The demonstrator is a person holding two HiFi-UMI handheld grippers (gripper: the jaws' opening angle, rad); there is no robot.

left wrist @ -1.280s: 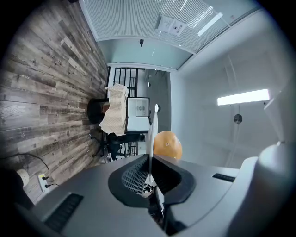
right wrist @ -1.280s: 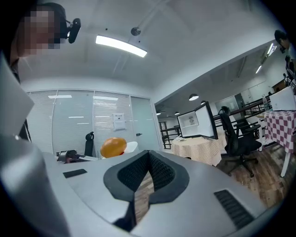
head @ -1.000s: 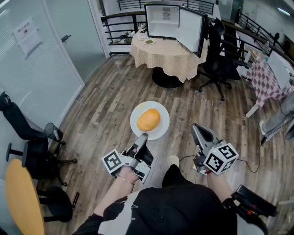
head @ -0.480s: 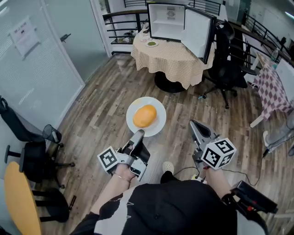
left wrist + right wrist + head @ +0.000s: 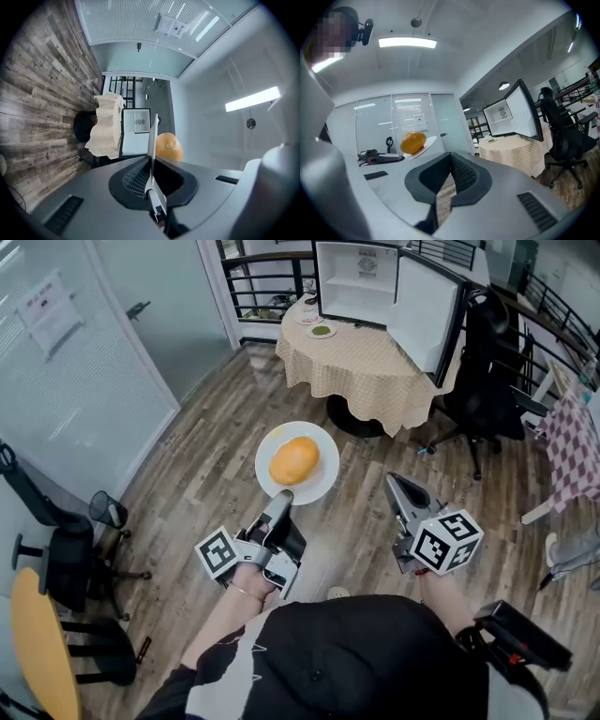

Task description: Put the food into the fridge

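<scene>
L gripper [image 5: 278,501]: jaws closed on near rim of white plate [image 5: 272,479]; in L gripper view the rim runs edge-on betw. the pads. Plate held roughly level above wood floor [image 5: 206,465], in front of the person. Orange fruit [image 5: 293,460] sits on plate, approx. centre, whole.

R gripper [image 5: 398,486]: jaws together at tips, nothing betw. them; held to the right of plate, apart from it.

Fridge [image 5: 356,282]: small, on round table [image 5: 366,357] w/ checked cloth, well ahead of plate. Door [image 5: 427,315] swung open to the right, interior white. Small dish [image 5: 321,331] w/ sth green on table by fridge's left corner. Black chair [image 5: 487,371] right of table.
</scene>
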